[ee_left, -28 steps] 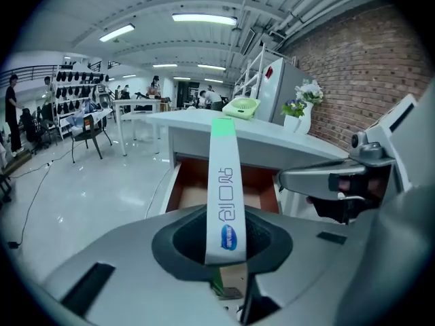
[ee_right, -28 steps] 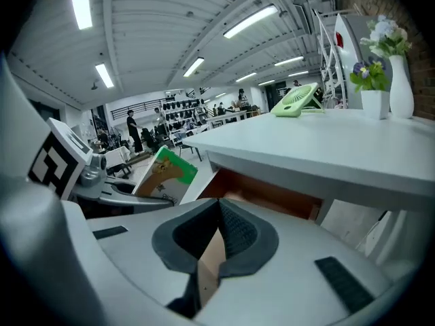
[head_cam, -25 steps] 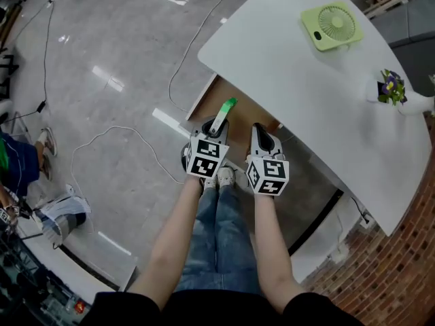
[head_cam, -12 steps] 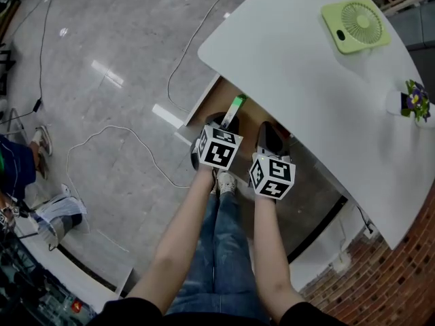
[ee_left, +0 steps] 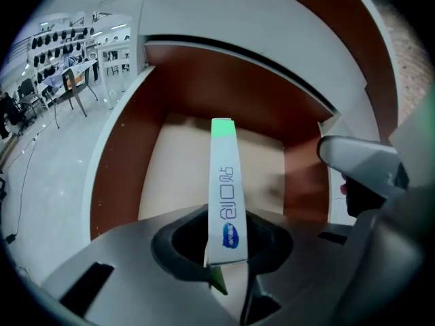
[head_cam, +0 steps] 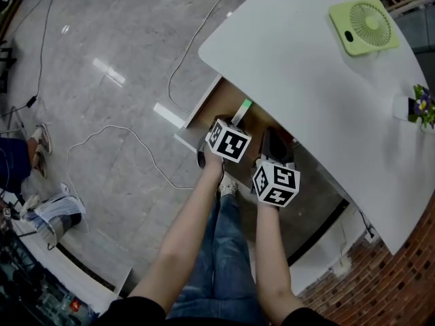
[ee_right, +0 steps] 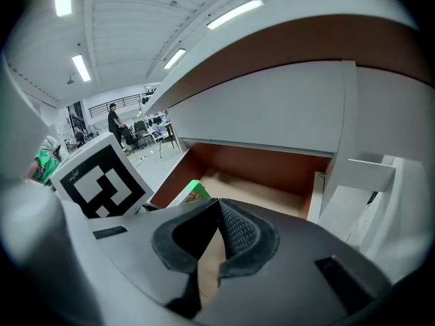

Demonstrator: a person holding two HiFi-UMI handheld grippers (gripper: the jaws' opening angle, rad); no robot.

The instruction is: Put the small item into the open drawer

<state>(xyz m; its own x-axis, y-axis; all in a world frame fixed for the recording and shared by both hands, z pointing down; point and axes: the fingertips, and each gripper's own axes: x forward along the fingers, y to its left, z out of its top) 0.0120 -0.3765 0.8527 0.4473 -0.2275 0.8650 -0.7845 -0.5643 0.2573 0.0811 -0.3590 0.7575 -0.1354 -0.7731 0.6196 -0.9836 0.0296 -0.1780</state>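
The small item is a slim white box with a green end (head_cam: 241, 110). My left gripper (head_cam: 234, 123) is shut on its near end, and the box (ee_left: 223, 182) sticks out forward and down over the open drawer (head_cam: 201, 101). The drawer's pale floor (ee_left: 177, 172) and brown walls lie right below the box's green tip, which hangs above the floor without touching. My right gripper (head_cam: 272, 143) is beside the left one, at the drawer's right side, with its pads closed on each other (ee_right: 219, 208) and nothing between them.
The drawer sits under a white table (head_cam: 306, 73), which carries a green fan (head_cam: 363, 26) and a small flower pot (head_cam: 420, 107). Cables (head_cam: 115, 136) trail over the grey floor at the left. A brick wall (head_cam: 401, 277) runs at the lower right.
Both grippers have sunk toward the drawer. The left one has tipped further down and carried the box from above the drawer's front edge to over its inside.
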